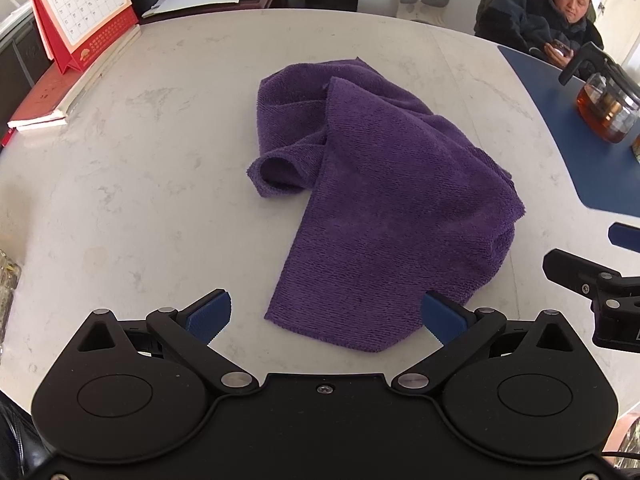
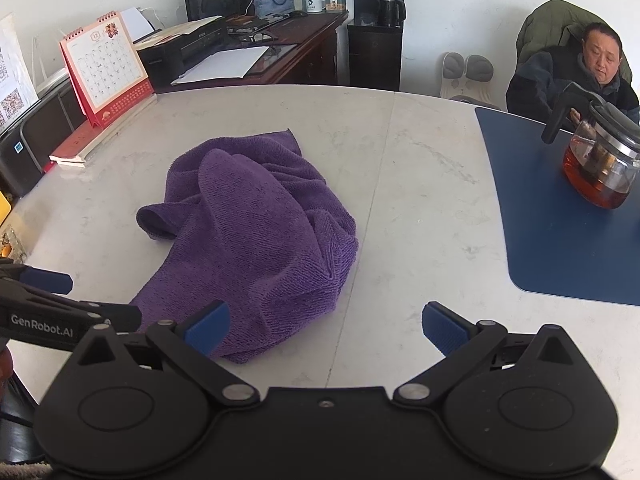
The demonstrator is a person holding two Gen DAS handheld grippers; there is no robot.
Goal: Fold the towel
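A purple towel lies crumpled on the white marble table, with a rolled loop at its left edge and a flat flap toward me. My left gripper is open and empty, its jaws astride the towel's near corner just above the table. The right gripper's fingers show at the right edge of this view. In the right wrist view the towel lies left of centre. My right gripper is open and empty, near the towel's near right edge. The left gripper shows at the left.
A red desk calendar and a red book sit at the table's far left. A blue mat at the right holds a glass teapot. A seated man is behind it. A desk with a printer stands beyond.
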